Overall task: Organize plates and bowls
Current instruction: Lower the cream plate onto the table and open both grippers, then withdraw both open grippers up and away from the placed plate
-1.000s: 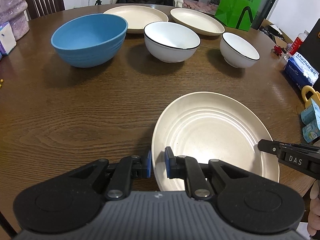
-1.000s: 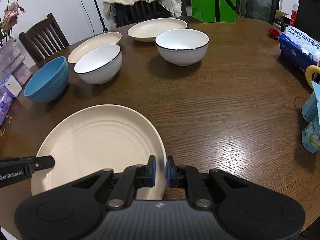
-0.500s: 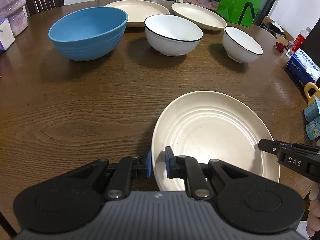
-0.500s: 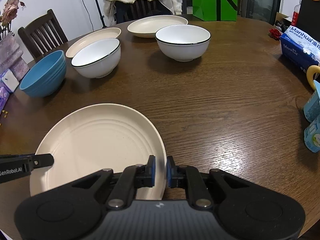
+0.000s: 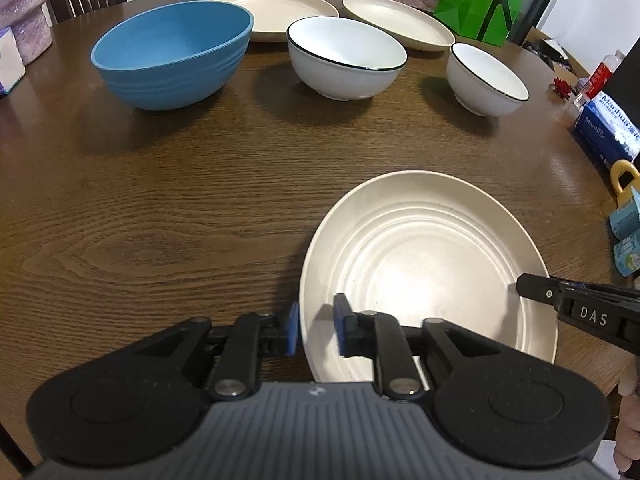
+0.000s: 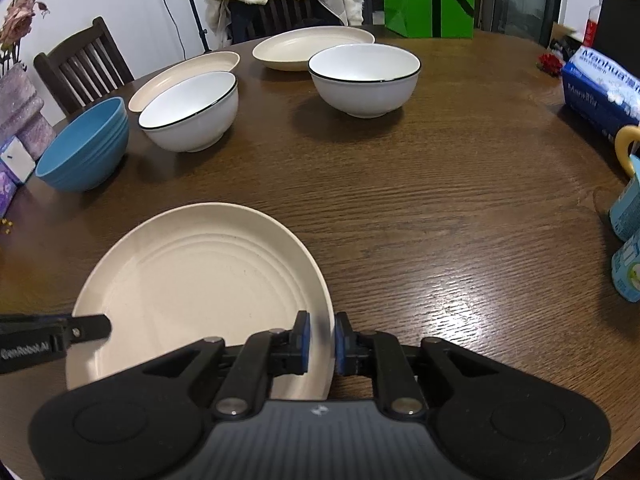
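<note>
Fingers opening, straddling plate rim.

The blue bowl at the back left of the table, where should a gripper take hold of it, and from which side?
Grip the blue bowl by its rim, probably on the near side, coming down from above with one finger inside and one outside. It stands upright and open, the wall is thin, and its rounded, ribbed body looks too wide to span. The table in front of it is bare, while a cream plate lies close behind.
</note>
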